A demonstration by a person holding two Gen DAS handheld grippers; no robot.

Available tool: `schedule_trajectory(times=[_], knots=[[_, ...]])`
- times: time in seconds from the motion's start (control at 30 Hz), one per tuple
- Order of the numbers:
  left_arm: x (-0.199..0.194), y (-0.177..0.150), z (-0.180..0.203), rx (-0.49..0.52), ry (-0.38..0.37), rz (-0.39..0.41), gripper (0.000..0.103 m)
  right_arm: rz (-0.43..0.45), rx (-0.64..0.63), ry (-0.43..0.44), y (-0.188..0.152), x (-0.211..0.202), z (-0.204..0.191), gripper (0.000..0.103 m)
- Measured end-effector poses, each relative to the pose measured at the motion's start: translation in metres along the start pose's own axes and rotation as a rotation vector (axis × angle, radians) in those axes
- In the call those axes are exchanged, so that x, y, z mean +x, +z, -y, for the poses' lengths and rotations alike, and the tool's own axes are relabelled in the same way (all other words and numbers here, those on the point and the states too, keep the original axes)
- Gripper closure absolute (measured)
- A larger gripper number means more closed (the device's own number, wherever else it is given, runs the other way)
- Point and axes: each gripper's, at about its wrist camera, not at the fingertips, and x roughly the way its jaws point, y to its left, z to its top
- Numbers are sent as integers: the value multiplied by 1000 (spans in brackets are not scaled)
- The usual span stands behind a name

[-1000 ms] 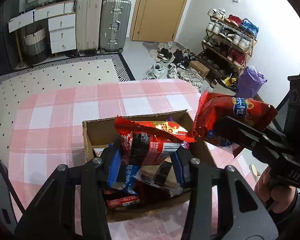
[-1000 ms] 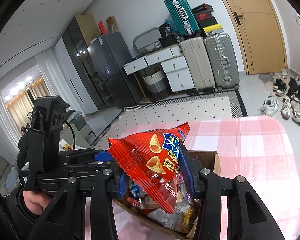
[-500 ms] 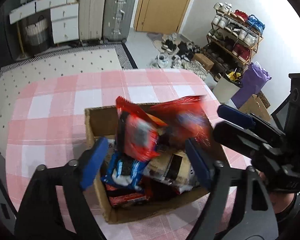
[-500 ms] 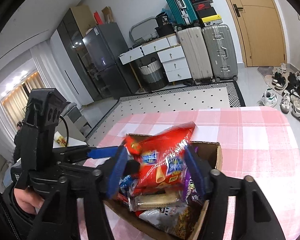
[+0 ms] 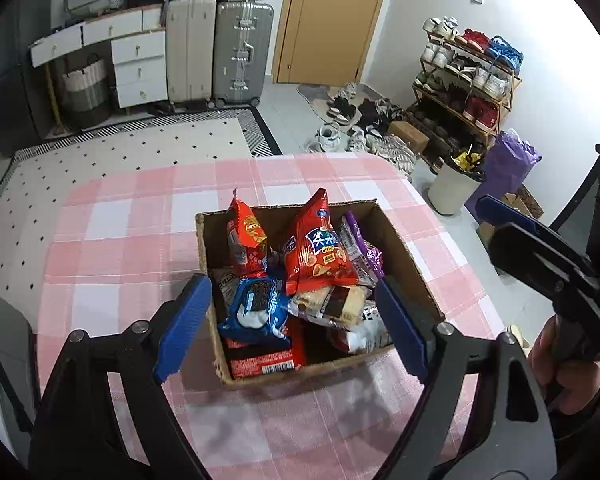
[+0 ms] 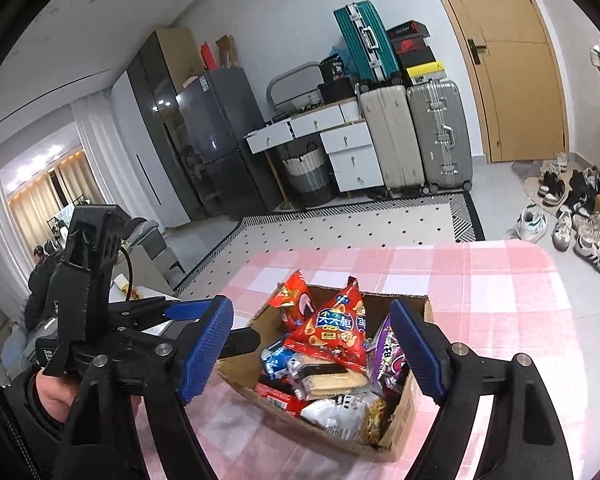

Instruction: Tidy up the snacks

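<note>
A: What is lying out there, biggest thing first?

B: The table [image 5: 112, 240] in the pink check cloth is spreading out beyond both pairs of jaws, and I am seeing no loose packets on the part of it that shows. The cardboard box [image 5: 396, 248] is sitting on it, just ahead of and between the tips of the left gripper [image 5: 290, 328], and likewise ahead of the right gripper [image 6: 312, 348].

A: And the snacks?

B: They are all lying inside the box. The red cone-crisp bag [image 5: 318, 248] is leaning upright near the middle, a second red bag [image 5: 244, 240] is standing toward the far left wall, a purple packet [image 5: 360, 246] is resting against the right side, and a blue cookie pack [image 5: 260, 306] is lying closest to the left tips, with a wafer pack [image 6: 332, 378] beside it.

A: Are the jaws carrying anything?

B: No. Both pairs are standing wide apart and gripping nothing.

A: So how far along is it?

B: I am judging it nearly finished, perhaps finished. What may be remaining is tidying the heap, since the bags are lying piled rather than in rows.
</note>
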Motion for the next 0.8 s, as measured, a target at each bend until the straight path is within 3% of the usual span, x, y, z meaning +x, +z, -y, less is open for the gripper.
schedule_trajectory(times=[0.27,0.4,0.6,0.8], knots=[[-51,-20,12,-2,45,96,17,41,-20,-53,-9,-35,-18,14],[-74,-35,16,7,49,155,1,63,-22,-96,-20,-52,-20,10],[-107,-61,20,2,27,258,1,127,-32,-176,-39,-81,-24,7],[-117,-86,21,31,-20,286,1,221,-69,-255,-61,-107,-34,6]])
